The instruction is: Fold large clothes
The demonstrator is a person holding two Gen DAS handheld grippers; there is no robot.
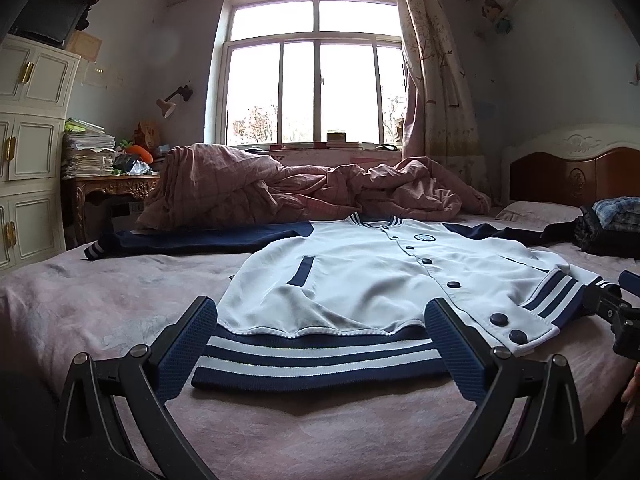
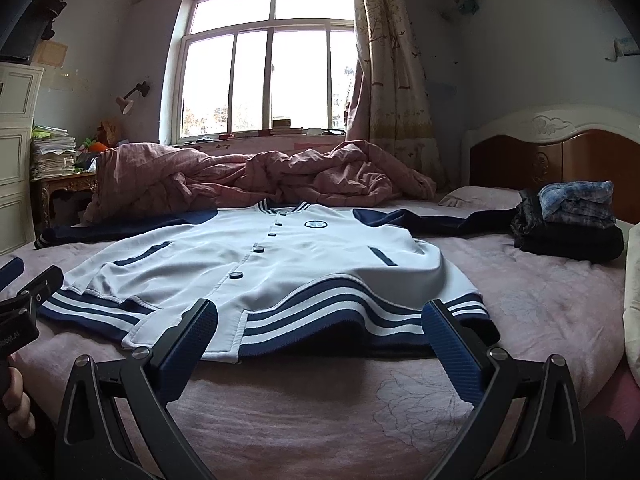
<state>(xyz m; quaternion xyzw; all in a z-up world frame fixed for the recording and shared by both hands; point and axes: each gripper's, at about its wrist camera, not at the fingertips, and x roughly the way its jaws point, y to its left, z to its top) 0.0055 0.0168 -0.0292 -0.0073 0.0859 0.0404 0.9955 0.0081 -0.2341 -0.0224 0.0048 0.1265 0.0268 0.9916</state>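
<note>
Across the middle of both frames a white baseball-style jacket [image 1: 360, 280] lies flat and face up on the pink bedsheet [image 1: 100, 312], buttoned down the front with dark buttons, its navy sleeves stretched out toward the left and right edges. Its navy-and-white striped hem [image 1: 316, 360] runs along the lower centre of the left wrist view, nearest the camera.

At the bottom of that view the left gripper [image 1: 320, 344] is spread wide, one blue-padded finger at each side of the hem's left half; whether the pads touch the cloth I cannot tell. At the bottom of the right wrist view the right gripper [image 2: 320, 340] is likewise spread wide, its fingers flanking the hem's right half, where the band ripples slightly off the sheet. Neither tong pinches anything.

Each gripper also shows at the other view's edge: the right one at the far right of the left view, the left one at the far left of the right view, with part of a hand [image 2: 16, 404] below it.

Behind the jacket, in the centre of the frames, a rumpled pink quilt [image 1: 280, 188] is heaped under the window [image 1: 312, 72]. At the right edge a stack of folded clothes [image 2: 572, 224] sits near the wooden headboard [image 2: 560, 160].
</note>
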